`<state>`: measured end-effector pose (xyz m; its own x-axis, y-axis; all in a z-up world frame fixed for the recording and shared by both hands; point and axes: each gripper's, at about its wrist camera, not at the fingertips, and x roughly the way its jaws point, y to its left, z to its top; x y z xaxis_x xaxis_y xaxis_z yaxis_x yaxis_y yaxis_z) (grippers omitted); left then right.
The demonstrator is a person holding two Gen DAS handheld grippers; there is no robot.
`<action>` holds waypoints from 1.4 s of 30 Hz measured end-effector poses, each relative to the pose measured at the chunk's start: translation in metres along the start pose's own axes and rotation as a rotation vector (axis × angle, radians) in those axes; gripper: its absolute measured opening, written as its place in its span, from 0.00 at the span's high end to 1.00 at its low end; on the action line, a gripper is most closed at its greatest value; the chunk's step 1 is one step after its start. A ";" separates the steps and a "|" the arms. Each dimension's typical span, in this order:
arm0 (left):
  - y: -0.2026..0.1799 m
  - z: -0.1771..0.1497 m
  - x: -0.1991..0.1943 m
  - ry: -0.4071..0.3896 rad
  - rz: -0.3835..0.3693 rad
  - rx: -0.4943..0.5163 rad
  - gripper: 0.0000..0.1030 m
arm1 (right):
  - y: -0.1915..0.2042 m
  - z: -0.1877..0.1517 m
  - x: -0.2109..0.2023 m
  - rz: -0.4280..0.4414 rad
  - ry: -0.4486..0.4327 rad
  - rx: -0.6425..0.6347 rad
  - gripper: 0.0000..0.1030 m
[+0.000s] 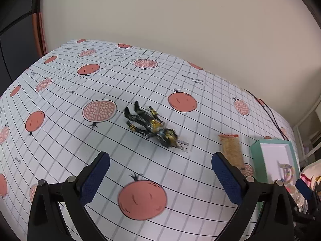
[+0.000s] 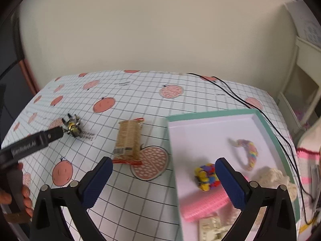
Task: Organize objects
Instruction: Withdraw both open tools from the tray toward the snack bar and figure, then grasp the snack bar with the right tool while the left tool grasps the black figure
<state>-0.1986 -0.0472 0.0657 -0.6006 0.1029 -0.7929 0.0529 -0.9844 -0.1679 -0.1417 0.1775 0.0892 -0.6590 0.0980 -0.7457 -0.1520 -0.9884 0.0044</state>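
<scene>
- The white tablecloth printed with a black grid and salmon pomegranates (image 1: 66,152) covers the table, and every place below is given relative to the mint-green shallow cardboard tray with a white inside (image 2: 266,128).
- The left gripper (image 1: 160,175) has its blue-padded jaws spread wide apart with nothing between them, hovering above the cloth well to the left of the tray.
- The black-and-gold toy figure with spread limbs (image 1: 151,127) lies flat on the cloth, far left of the tray and ahead of the left gripper's fingers, apart from them.
- In the right wrist view the same figure (image 2: 72,127) sits just beyond the tip of the left gripper's dark body, which a hand (image 2: 25,195) holds at the picture's left edge; whether tip and toy touch cannot be told.
- The tan snack bar in a clear wrapper with red ends (image 2: 128,141) lies on the cloth just left of the tray, not touching it.
- The right gripper (image 2: 164,182) is also wide open and holds nothing; its right finger hangs over the tray, its left finger over the cloth beside the tray's left wall.
- Inside the tray lie a multicoloured ball-like toy (image 2: 206,175), a pastel rainbow crescent piece (image 2: 248,151), a pink ribbed oblong item (image 2: 202,205), a cream fluffy thing (image 2: 270,177) and a pale beige piece (image 2: 210,228) at the near end, too blurred to identify.
- A thin black cable (image 2: 234,95) runs across the cloth behind the tray and down along its right side.
</scene>
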 end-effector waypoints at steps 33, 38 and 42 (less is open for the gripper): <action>0.010 0.027 0.067 0.069 0.021 -0.060 0.02 | 0.055 0.014 0.072 0.123 0.086 -0.090 0.00; 0.006 0.030 0.070 0.052 0.014 -0.055 0.02 | 0.058 0.013 0.085 0.131 0.105 -0.092 0.00; 0.007 0.031 0.076 0.064 0.012 -0.064 0.02 | 0.061 0.015 0.093 0.133 0.111 -0.091 0.00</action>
<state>-0.2690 -0.0503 0.0224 -0.5473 0.1023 -0.8307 0.1116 -0.9747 -0.1936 -0.2228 0.1284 0.0301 -0.5830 -0.0428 -0.8113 0.0018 -0.9987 0.0514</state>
